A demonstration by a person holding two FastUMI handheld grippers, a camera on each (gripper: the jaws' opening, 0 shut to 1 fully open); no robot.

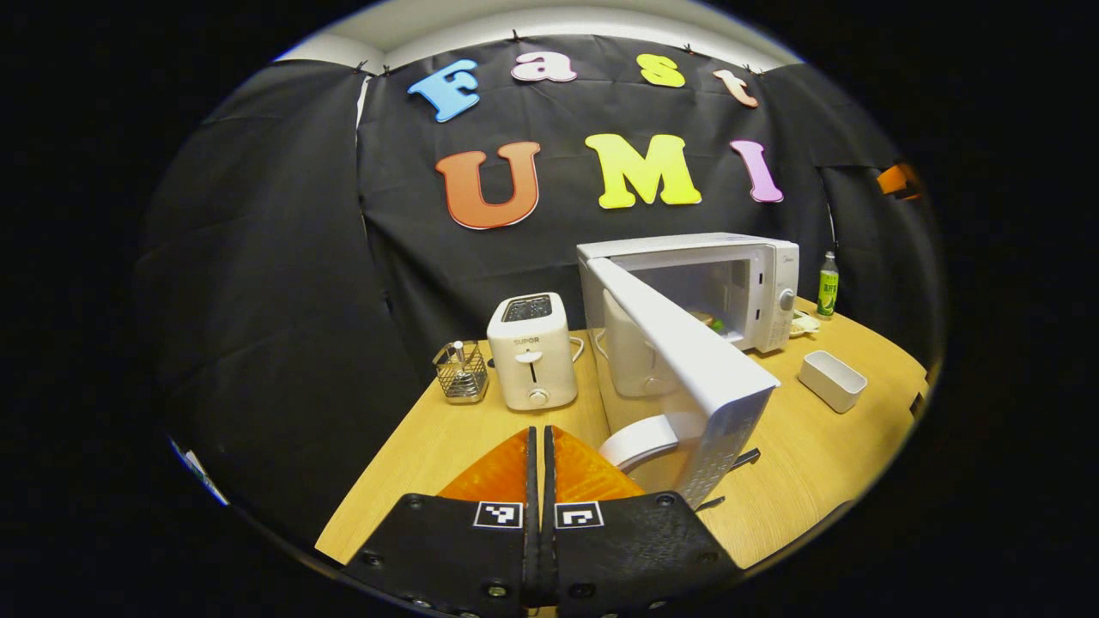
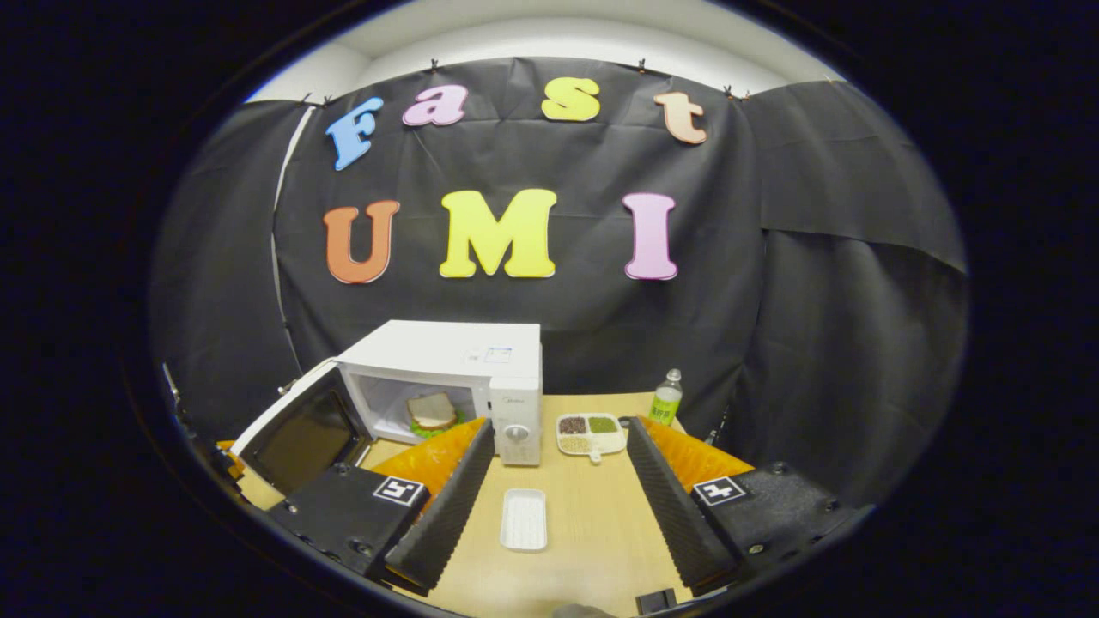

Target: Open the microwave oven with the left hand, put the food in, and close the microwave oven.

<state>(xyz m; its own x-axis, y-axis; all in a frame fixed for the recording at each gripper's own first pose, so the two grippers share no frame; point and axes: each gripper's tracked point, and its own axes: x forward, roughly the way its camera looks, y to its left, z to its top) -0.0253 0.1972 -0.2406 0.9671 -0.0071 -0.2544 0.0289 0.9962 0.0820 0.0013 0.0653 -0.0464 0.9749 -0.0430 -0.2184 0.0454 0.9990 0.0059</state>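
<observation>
The microwave door [image 1: 678, 360] is standing wide open at one o'clock from the left gripper [image 1: 539, 455], whose fingers are pressing together on nothing. The door looks stiff and hinged; its handle [image 1: 640, 439] suits pushing. The food [image 2: 431, 411] is sitting inside the microwave [image 2: 455, 360], at eleven o'clock from the right gripper [image 2: 558, 481], which is gaping wide, empty.

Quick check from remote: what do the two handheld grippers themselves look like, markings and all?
Both match. The left gripper has black bodies with visible screws and a square black-and-white coded marker on each. The right gripper is the same, its long fingers ridged along the inner faces.
</observation>
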